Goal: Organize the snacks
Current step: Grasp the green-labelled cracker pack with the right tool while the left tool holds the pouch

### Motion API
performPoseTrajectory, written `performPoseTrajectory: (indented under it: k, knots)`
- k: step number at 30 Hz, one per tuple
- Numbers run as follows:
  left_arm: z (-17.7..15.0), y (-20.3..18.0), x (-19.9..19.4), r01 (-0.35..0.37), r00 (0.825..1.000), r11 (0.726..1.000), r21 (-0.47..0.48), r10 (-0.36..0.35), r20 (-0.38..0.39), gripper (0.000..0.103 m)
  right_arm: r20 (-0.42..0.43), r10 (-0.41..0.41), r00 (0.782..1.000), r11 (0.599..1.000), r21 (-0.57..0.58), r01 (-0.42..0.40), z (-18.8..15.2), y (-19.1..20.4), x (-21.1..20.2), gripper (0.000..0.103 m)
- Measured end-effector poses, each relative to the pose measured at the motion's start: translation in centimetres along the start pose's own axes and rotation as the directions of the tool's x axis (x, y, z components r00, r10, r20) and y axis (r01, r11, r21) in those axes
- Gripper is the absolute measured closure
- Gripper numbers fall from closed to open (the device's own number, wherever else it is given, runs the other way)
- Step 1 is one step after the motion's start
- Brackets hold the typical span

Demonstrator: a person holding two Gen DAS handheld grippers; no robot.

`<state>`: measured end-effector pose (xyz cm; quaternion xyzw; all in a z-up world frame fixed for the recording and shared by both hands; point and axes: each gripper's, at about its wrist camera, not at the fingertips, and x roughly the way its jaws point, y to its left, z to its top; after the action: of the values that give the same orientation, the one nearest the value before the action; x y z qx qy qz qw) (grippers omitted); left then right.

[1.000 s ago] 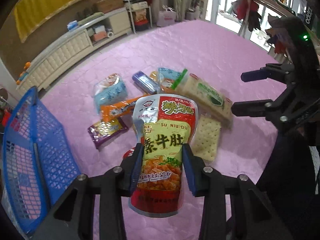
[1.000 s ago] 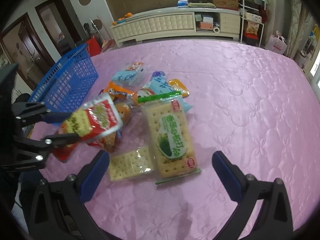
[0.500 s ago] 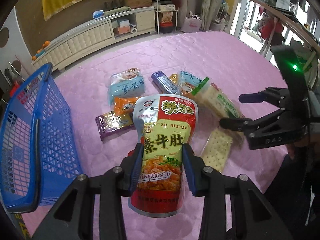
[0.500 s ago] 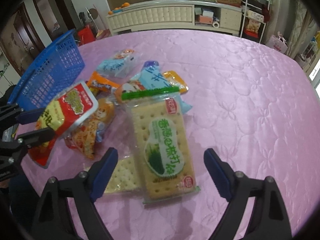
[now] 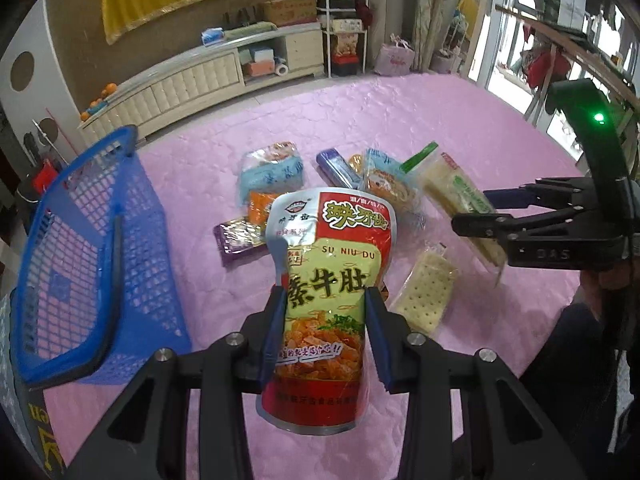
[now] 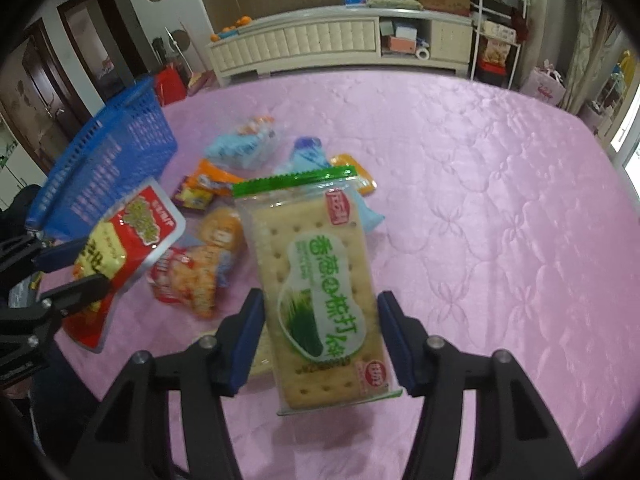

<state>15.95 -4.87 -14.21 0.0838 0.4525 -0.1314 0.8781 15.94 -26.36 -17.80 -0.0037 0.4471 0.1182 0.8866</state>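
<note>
Between the blue pads of the left gripper [image 5: 326,334] a glossy red and yellow pouch [image 5: 326,280] hangs clear of the pink quilted cover [image 6: 480,200], pinched at its waist so the foil creases; its lower rim bulges below the fingers and hides whatever lies beneath. The right gripper [image 6: 320,338] holds a flat cracker pack [image 6: 320,280] by its long edges, a clear film sleeve with a green serrated top strip, pale dimpled crackers showing through; the pack covers part of a plain cracker sleeve [image 5: 426,294] lying on the cover, of which only a corner shows in the right wrist view. Behind lies the loose pile: a light blue crinkled packet [image 5: 272,174], an orange one [image 5: 260,206] half hidden by the pouch, a purple foil wrapper [image 5: 236,238], a small violet bar [image 5: 336,168]. Their print is too small to read. To the left stands a blue plastic basket [image 5: 92,248] with lattice walls, its near end cut off by the frame edge
</note>
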Motion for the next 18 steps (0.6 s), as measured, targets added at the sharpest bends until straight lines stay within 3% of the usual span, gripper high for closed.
performPoseTrajectory:
  k: [12,18]
  knots:
    - [0.2,2.6,-7.6,-0.007,0.989,0.998,-0.056,0.015,0.146,0.066,0.088,0.002,0.996,0.999,-0.035,0.001,1.0,4.7,-7.1,0.042]
    - [0.5,5.4,-11.5,-0.018,0.976,0.997,-0.08,0.035,0.214,0.066,0.14,0.046,0.989,0.998,-0.058,-0.038,3.0,7.7,-9.7,0.042]
